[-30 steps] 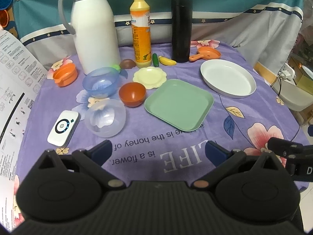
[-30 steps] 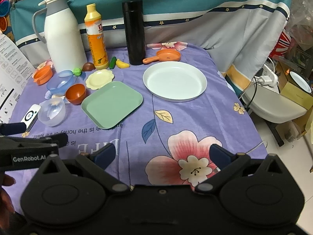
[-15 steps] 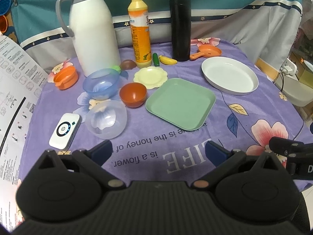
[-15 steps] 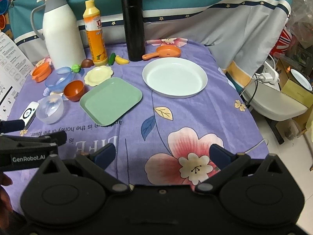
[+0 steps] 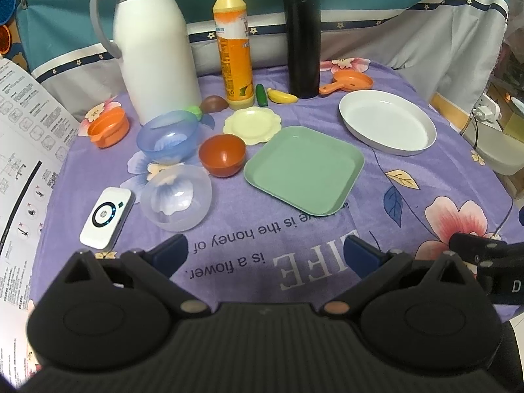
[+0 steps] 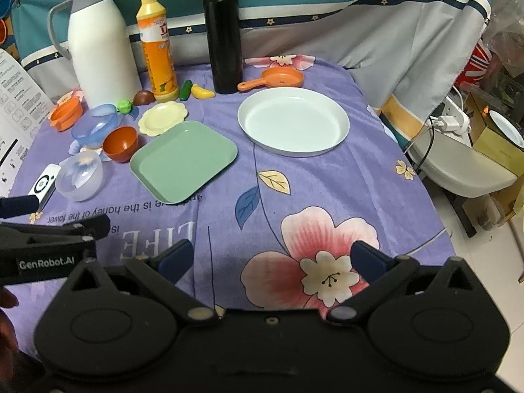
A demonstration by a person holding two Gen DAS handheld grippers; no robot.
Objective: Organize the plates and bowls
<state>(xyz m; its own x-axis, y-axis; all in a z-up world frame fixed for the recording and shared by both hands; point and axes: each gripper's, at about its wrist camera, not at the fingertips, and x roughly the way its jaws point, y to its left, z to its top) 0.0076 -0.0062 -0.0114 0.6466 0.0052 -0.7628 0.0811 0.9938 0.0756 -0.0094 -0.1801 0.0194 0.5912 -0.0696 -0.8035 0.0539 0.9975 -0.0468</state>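
Observation:
On the purple flowered cloth lie a green square plate (image 5: pixel 304 168) (image 6: pixel 184 161), a white round plate (image 5: pixel 387 121) (image 6: pixel 293 125) and a small yellow scalloped plate (image 5: pixel 252 125) (image 6: pixel 162 118). To their left stand a clear bowl (image 5: pixel 177 201) (image 6: pixel 79 175), a red-brown bowl (image 5: pixel 222 154) (image 6: pixel 120 143) and a blue bowl (image 5: pixel 168 135) (image 6: pixel 95 126). My left gripper (image 5: pixel 266 257) hovers open near the front edge, with nothing between its fingers. My right gripper (image 6: pixel 271 258) is open too, above the pink flower print, and holds nothing.
Along the back stand a white thermos jug (image 5: pixel 154 42), an orange bottle (image 5: pixel 233 46) and a black flask (image 5: pixel 303 32). Toy fruit, an orange toy pan (image 5: pixel 348 83) and an orange cup (image 5: pixel 108 127) lie around. A white device (image 5: pixel 107 217) rests front left. A paper sheet (image 5: pixel 19 150) borders the left.
Both grippers have drifted slightly, so the table's things sit a little differently in the views. Nothing on the table has moved, and both grippers have stayed open.

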